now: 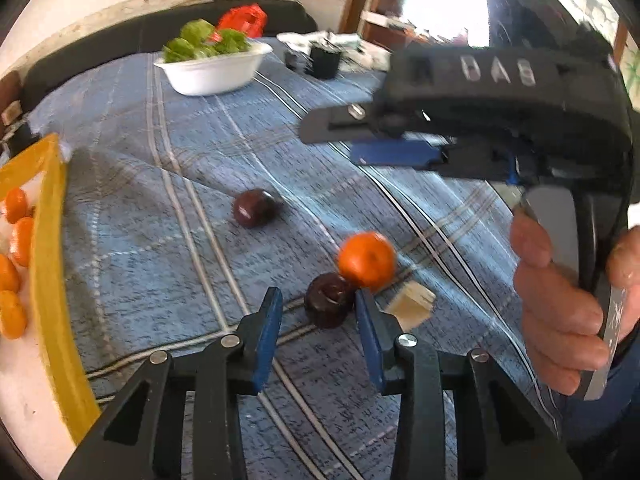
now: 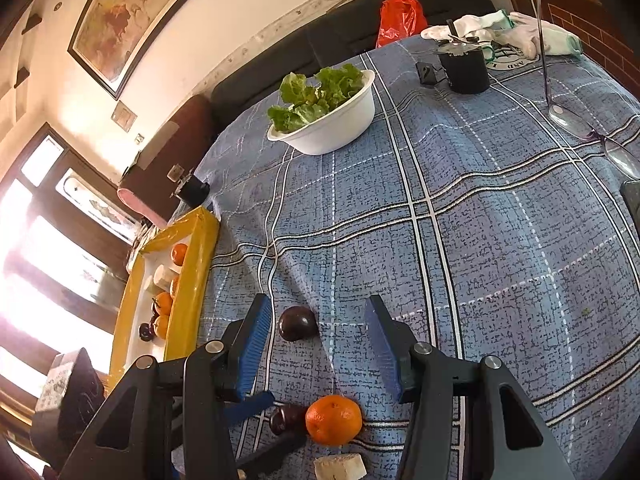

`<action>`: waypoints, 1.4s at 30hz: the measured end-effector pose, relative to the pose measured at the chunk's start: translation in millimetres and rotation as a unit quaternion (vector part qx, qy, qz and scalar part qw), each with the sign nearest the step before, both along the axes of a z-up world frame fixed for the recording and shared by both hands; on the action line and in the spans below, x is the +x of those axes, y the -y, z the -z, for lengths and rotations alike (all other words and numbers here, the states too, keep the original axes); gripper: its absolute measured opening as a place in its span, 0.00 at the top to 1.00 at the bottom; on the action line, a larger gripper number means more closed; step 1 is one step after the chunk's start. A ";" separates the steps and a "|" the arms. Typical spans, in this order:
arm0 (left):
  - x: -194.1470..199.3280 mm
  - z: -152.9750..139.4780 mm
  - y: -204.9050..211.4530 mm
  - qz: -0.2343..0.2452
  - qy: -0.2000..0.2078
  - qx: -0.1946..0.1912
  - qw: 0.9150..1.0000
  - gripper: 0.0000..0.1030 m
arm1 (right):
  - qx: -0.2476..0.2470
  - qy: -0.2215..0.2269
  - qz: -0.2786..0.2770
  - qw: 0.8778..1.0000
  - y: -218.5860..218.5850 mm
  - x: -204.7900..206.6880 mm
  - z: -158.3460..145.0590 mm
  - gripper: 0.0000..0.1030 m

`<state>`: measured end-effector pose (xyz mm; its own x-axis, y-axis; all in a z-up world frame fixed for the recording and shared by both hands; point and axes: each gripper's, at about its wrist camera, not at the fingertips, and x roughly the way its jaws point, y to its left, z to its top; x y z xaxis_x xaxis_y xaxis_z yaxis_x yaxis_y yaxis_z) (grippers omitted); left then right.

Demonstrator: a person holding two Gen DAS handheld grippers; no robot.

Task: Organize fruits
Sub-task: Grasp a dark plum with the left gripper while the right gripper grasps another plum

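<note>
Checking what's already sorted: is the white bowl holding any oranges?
No, the white bowl holds only green lettuce leaves; the oranges sit in the yellow tray.

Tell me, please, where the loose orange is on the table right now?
The orange lies on the blue checked tablecloth, touching a dark plum on its left in the left wrist view, just beyond the open left gripper, with a pale block close by.

bright daylight, blown-out window glare, motion blur in left view, fisheye edges bent
</note>
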<state>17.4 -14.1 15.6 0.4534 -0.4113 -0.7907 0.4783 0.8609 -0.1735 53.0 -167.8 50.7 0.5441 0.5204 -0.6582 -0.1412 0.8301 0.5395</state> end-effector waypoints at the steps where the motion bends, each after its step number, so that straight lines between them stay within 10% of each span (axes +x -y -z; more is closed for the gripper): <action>1: -0.1 1.6 2.6 0.001 0.001 0.003 1.000 0.65 | 0.000 0.000 -0.001 1.000 -0.3 -0.1 0.0 0.48; 13: 3.0 -3.2 -12.2 -0.036 0.018 -0.025 0.999 0.78 | -0.025 0.017 -0.009 1.000 -11.2 -4.0 -0.7 0.48; 24: 11.0 -32.1 -90.7 -0.211 0.067 -0.102 0.970 0.78 | -0.132 0.056 -0.066 0.987 -72.8 -8.8 10.2 0.52; 42: 20.1 -26.4 -102.2 -0.226 0.057 -0.100 0.967 0.78 | -0.176 0.042 -0.077 0.980 -82.5 -1.7 26.8 0.71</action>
<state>37.5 88.1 41.9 0.7014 -0.2910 -0.6506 0.0874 0.9411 -0.3268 51.3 -85.2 24.0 0.5370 0.3499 -0.7676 -0.3120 0.9278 0.2046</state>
